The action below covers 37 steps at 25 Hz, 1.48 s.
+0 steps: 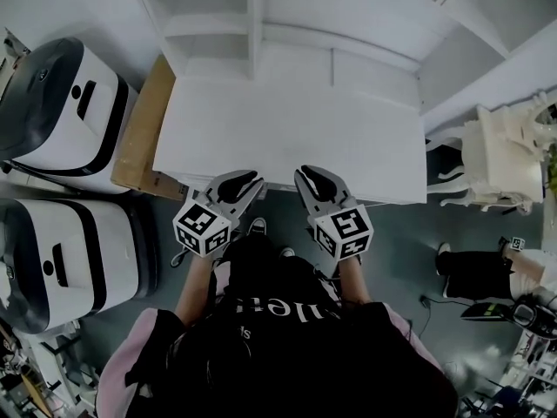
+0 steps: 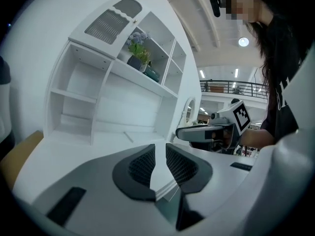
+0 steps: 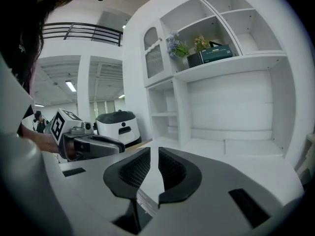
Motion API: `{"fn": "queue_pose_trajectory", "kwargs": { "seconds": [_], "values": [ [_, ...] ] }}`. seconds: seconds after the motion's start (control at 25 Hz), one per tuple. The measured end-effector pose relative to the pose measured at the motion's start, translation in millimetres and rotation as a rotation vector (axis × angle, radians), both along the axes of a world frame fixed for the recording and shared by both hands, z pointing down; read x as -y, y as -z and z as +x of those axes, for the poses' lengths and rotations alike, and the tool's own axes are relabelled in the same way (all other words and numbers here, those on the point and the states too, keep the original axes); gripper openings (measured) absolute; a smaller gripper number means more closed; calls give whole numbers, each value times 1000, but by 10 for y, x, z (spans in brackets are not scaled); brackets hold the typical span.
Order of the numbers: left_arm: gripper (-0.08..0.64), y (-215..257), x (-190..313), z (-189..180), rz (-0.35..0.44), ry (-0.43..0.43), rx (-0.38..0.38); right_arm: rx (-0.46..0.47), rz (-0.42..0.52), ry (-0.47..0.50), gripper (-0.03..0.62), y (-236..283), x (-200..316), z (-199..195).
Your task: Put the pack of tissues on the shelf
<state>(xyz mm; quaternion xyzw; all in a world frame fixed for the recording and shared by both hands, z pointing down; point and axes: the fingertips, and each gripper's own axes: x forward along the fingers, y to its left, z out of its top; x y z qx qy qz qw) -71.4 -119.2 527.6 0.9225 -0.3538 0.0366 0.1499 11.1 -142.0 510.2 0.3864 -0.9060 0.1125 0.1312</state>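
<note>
Teal pack of tissues (image 3: 217,52) apparently already sits on the upper shelf (image 3: 246,61), with left claw (image 2: 160,163) and right claw (image 3: 154,168) both clenched, empty.

The light is bright, even and indoor. A round ceiling lamp (image 2: 243,42) glows at the far right of the left gripper view, and a strip light (image 3: 70,86) shows at the far left of the right gripper view. The white desk top (image 1: 287,138) is nearly washed out, with only faint shadows. The floor (image 1: 400,251) and the person's black shirt (image 1: 287,338) look dim. Both gripper views bend the shelf unit (image 2: 123,97) strongly and go black at the corners.
</note>
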Motion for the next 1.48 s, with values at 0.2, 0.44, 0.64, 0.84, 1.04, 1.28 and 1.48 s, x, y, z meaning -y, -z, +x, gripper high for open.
{"fn": "queue_pose_trajectory", "kwargs": {
  "seconds": [0.2, 0.44, 0.64, 0.84, 1.04, 1.28, 1.48],
  "values": [
    [57, 20, -252, 120, -5, 19, 18, 5, -2, 27, 74, -25, -197, 129],
    [48, 39, -494, 229, 0, 46, 36, 10, -12, 64, 67, -93, -402, 254],
    [48, 36, -648, 283, 4, 65, 46, 10, -9, 93, 66, -122, -534, 308],
    [48, 38, -782, 311, 14, 92, 43, 1, 0, 126, 66, -137, -667, 333],
    [48, 51, -894, 360, 22, 117, 39, -3, 12, 154, 66, -100, -758, 381],
    [48, 48, -1031, 351, 27, 140, 47, -1, 21, 176, 66, -108, -845, 396],
    [46, 58, -1143, 260, 24, 169, 51, 2, 23, 188, 66, -98, -933, 378]
  ]
}}
